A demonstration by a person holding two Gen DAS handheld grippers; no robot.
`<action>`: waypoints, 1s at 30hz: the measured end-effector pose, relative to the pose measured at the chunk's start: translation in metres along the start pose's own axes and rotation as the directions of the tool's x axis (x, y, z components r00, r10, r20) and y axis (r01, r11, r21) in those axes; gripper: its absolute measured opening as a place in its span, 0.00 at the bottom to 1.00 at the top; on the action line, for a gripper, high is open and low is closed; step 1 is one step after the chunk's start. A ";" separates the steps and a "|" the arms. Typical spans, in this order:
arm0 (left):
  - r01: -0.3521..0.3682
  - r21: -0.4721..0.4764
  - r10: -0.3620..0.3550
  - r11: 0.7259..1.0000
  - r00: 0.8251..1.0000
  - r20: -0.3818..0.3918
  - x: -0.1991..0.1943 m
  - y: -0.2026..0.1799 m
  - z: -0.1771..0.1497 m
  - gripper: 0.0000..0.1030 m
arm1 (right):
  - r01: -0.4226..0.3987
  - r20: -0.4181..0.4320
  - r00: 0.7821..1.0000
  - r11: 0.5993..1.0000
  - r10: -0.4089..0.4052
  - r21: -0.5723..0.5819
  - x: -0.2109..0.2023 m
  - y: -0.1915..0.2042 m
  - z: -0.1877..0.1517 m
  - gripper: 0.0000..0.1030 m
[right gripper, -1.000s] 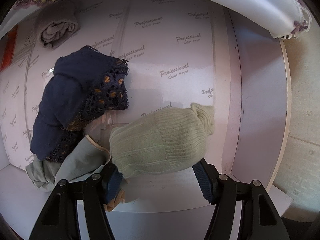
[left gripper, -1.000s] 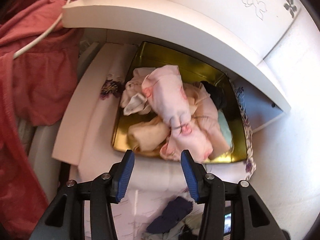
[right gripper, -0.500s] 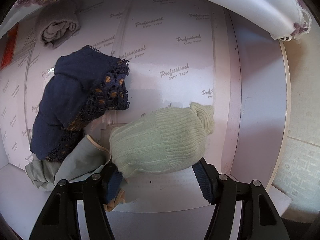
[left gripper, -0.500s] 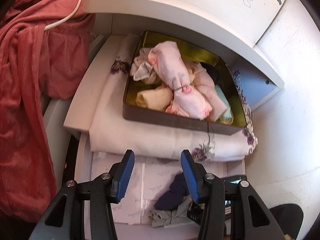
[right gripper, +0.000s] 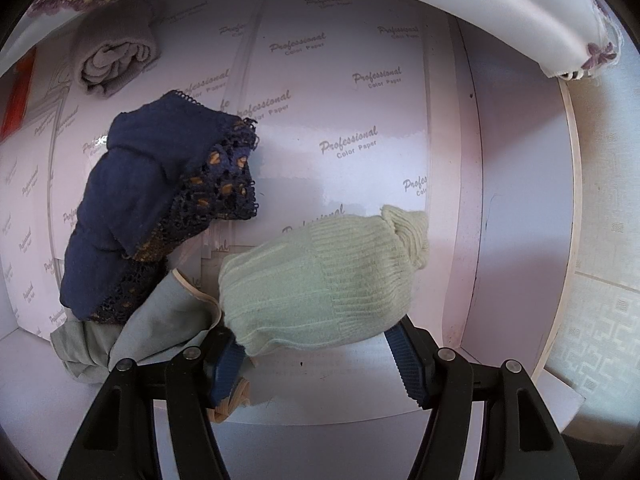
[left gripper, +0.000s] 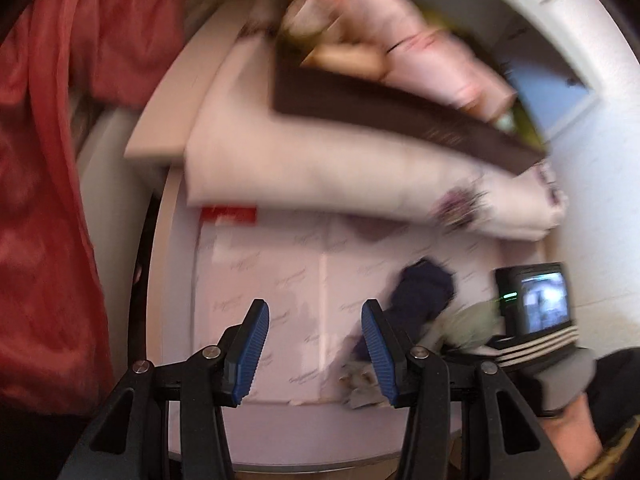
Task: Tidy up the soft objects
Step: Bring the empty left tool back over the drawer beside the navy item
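Note:
My right gripper [right gripper: 316, 336] points down and is shut on a pale green knitted sock roll [right gripper: 320, 284] resting on the pink paper-lined shelf [right gripper: 360, 120]. Left of it lie a navy lace garment [right gripper: 152, 200] and a crumpled grey-green cloth [right gripper: 160, 320]. A grey rolled sock [right gripper: 116, 60] sits at the back left. In the blurred left wrist view, my left gripper [left gripper: 314, 308] hangs open and empty above the same paper, left of the navy garment [left gripper: 424, 292]. Above stands a dark tin [left gripper: 400, 100] holding pink rolled items [left gripper: 400, 28].
The tin rests on a folded white embroidered cloth [left gripper: 320, 168] overhanging the shelf. A red garment [left gripper: 48, 200] hangs along the left. A gloved hand [left gripper: 568, 376] holds the right gripper's body and screen [left gripper: 536, 300] at the right. A small red item [left gripper: 228, 214] lies under the cloth.
The left gripper has dropped from over the tin to in front of the lower paper-lined shelf; the tin now sits high in its view. The right gripper and sock roll have not moved.

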State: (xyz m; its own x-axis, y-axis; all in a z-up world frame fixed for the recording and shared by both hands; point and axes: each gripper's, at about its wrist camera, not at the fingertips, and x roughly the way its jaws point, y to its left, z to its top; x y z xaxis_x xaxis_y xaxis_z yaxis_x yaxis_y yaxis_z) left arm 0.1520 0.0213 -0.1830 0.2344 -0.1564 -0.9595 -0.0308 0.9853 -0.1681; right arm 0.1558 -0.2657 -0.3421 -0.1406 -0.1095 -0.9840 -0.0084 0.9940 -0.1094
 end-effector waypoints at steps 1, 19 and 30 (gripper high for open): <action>0.007 -0.021 -0.008 1.000 0.999 -0.035 0.008 0.004 -0.001 0.47 | -0.001 0.000 1.000 1.000 0.001 0.001 0.000 0.000 0.000 0.65; -0.055 -0.021 0.048 0.998 0.962 -0.270 0.079 0.007 -0.020 0.47 | -0.010 0.025 1.000 1.000 0.011 -0.013 -0.005 0.002 -0.004 0.63; -0.049 -0.045 0.033 0.998 0.950 -0.310 0.089 0.011 -0.023 0.47 | -0.028 0.029 0.999 1.000 0.028 -0.011 -0.005 -0.003 -0.006 0.63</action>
State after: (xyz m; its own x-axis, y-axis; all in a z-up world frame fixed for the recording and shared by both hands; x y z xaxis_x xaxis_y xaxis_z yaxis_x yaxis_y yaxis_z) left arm 0.1498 0.0169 -0.2758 -0.0790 -0.1373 -0.9874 -0.0856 0.9877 -0.1305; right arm 0.1504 -0.2676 -0.3360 -0.1122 -0.0819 -0.9903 -0.0157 0.9966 -0.0807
